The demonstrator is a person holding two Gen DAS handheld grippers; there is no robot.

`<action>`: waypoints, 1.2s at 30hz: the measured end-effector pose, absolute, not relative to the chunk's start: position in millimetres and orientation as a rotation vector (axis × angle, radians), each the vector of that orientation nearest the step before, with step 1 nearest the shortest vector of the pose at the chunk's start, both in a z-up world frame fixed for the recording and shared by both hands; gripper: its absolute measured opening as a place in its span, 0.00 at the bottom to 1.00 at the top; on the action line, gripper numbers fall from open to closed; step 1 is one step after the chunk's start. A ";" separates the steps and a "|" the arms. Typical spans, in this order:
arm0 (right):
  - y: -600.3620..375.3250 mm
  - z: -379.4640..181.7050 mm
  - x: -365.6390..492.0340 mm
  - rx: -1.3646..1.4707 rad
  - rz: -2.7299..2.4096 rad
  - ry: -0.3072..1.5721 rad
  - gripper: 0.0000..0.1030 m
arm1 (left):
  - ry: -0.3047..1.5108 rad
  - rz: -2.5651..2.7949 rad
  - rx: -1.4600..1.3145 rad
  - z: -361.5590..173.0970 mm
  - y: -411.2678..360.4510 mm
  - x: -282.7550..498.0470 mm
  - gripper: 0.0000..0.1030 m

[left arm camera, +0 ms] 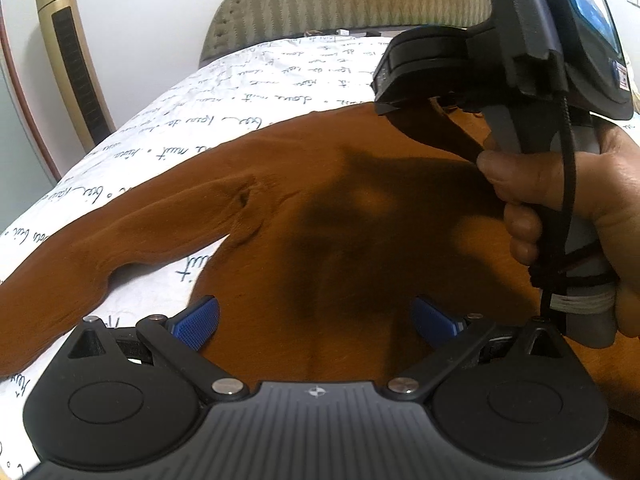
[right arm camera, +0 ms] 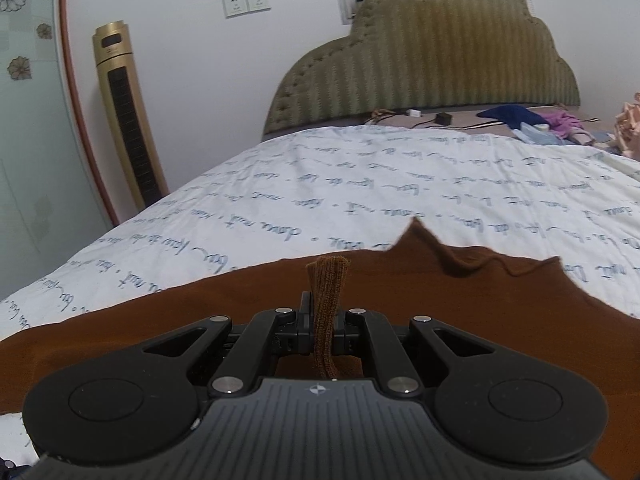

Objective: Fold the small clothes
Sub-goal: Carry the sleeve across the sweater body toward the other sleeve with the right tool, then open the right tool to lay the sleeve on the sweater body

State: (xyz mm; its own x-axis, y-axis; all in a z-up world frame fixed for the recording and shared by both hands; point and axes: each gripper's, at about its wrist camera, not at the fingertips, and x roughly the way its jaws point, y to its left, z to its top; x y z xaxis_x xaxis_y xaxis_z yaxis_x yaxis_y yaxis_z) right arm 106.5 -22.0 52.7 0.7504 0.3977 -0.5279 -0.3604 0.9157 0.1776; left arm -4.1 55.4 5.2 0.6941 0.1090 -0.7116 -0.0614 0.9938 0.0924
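A brown knitted long-sleeved sweater is spread on the script-printed white bed sheet. Its ribbed cuff is clamped in the right gripper; the left gripper is held above it, jaws apart.

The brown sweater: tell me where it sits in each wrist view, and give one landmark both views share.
Left wrist: the sweater fills the middle, one sleeve reaching to the left edge, spread on the sheet.
Right wrist: it lies as a band across the lower middle, its ribbed cuff pinched in the right gripper.
Shared landmark: the padded headboard.
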 end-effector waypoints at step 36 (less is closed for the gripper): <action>-9.7 36.5 92.5 0.156 0.649 0.839 0.39 | 0.825 0.174 0.023 6.1 78.0 -8.7 1.00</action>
State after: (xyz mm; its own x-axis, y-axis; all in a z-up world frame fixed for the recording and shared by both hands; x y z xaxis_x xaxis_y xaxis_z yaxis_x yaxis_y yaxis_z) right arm 92.5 -9.7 36.5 0.4895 0.5909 -0.6413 -0.4721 0.7979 0.3748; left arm -8.7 78.0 6.1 0.6651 0.1628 -0.7288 -0.1450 0.9855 0.0878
